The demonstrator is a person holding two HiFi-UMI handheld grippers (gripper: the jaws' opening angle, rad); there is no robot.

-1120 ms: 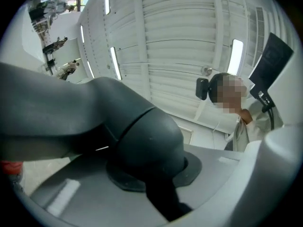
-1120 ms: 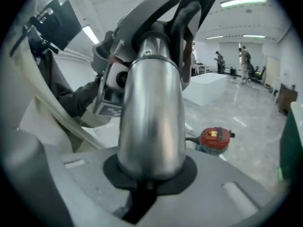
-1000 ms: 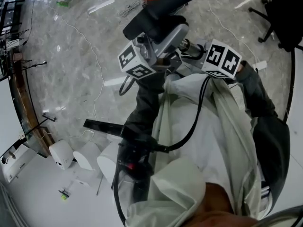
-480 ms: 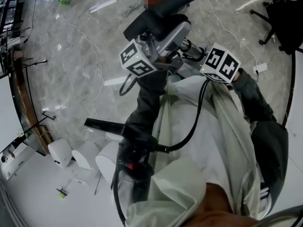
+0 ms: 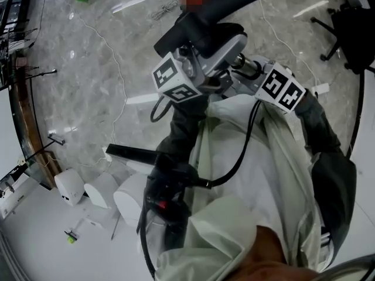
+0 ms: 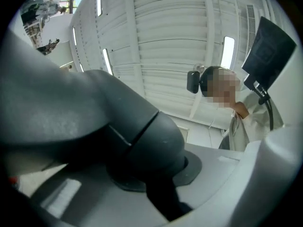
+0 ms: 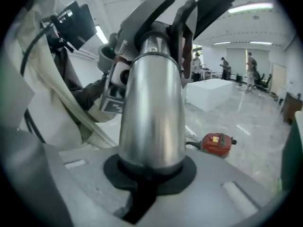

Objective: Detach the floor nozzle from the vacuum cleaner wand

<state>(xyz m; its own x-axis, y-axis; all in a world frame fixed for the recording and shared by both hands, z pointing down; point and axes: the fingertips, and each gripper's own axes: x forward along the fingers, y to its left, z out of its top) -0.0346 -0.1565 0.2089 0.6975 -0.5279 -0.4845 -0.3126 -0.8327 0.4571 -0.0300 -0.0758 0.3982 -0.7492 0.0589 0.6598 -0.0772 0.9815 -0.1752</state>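
Head view: nozzle point(image 5: 205, 17) is held up off the floor point(image 5: 94, 69), far centre, in front of the person's pale coat point(image 5: 246, 174). Its long black bar runs slantwise, left end nearer, right end farther.

Left gripper point(image 5: 196, 69): sits just near-left of the nozzle. Its own view shows the jaws clamped on the nozzle's dark grey neck point(image 6: 142, 141), which fills the gap between them. A seam crosses the neck.

Right gripper point(image 5: 251, 75): just right of the left one, marker cubes near each other but apart. Its own view shows the jaws closed around the bright metal wand point(image 7: 151, 108), which stands up from between them.

Joint: in the right gripper view the wand's far end runs into the grey and black nozzle body. Nozzle is seated on the wand, not separated.

Surroundings:
- Black cable point(image 5: 243, 151) loops down from the right gripper across the coat.
- Red unit point(image 7: 217, 143) lies on the floor, right of the wand.
- White block point(image 7: 213, 91) stands farther off, with people point(image 7: 222, 67) beyond it.
- White round housings point(image 5: 70, 186) stand near left on the floor.
- Dark chair point(image 5: 351, 22) far right.
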